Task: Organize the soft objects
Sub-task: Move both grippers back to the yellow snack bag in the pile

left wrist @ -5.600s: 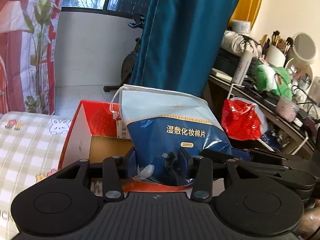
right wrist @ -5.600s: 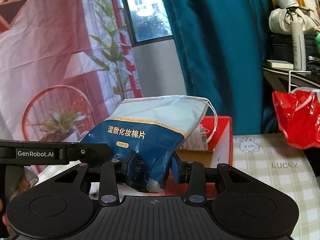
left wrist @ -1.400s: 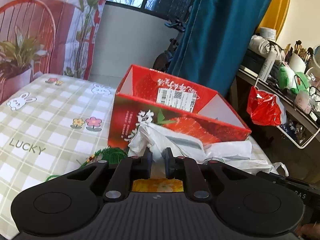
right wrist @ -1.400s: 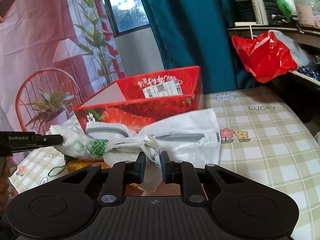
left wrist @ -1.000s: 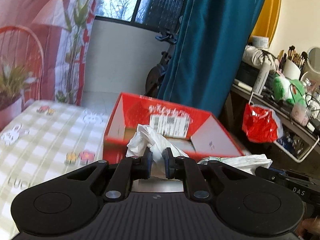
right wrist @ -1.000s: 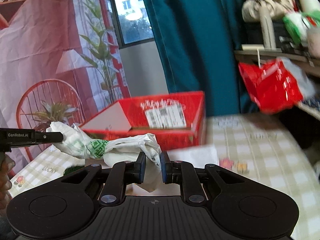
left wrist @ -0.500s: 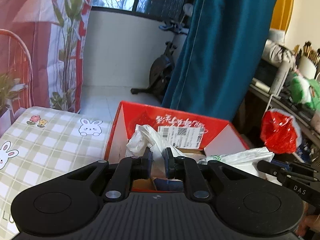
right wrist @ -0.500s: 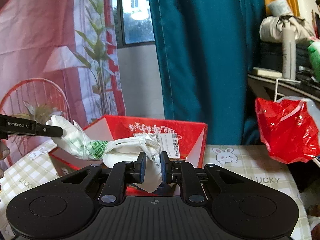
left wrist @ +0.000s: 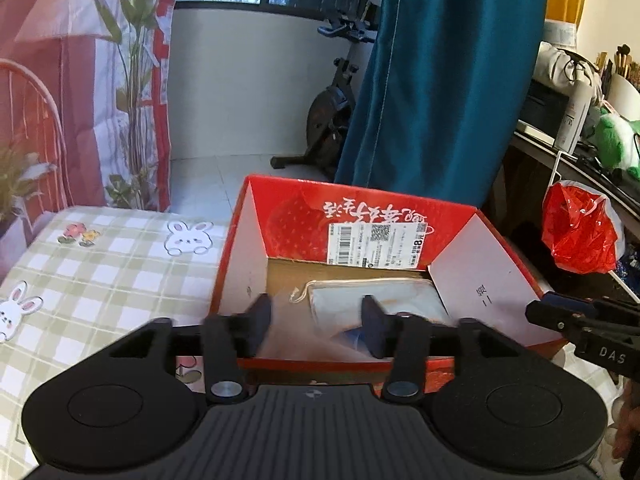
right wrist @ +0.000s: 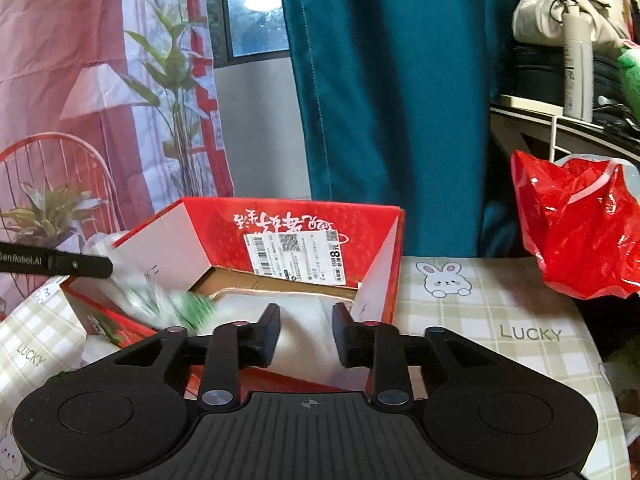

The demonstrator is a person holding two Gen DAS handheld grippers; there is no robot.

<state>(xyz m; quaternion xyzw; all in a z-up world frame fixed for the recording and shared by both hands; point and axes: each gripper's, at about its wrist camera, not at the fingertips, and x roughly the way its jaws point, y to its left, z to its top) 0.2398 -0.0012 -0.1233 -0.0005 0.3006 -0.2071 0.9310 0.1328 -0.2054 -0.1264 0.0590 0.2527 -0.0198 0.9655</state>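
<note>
A red strawberry-print box (left wrist: 360, 208) stands open on the checked bed cover. A pale blue drawstring pouch of cotton pads (left wrist: 384, 296) lies flat inside it. My left gripper (left wrist: 316, 322) hovers over the box's near wall with its jaws opening. Only a faint blur of the white plastic bag (left wrist: 304, 344) shows between them, free of the pads. My right gripper (right wrist: 307, 330) is opening too, over the same box (right wrist: 304, 212). The white bag (right wrist: 308, 312) drops blurred between its fingers, its green-printed part (right wrist: 176, 304) trailing left. The left gripper's tip (right wrist: 80, 266) shows at the left edge.
A checked bed cover (left wrist: 100, 264) with rabbit prints lies around the box. A red plastic bag (right wrist: 576, 224) hangs from a cluttered shelf on the right. A teal curtain (left wrist: 440, 80) and an exercise bike (left wrist: 332, 108) stand behind the box.
Both grippers were shut on the white plastic bag stretched between them above the box. Now both stand apart and the bag is falling into the box.
</note>
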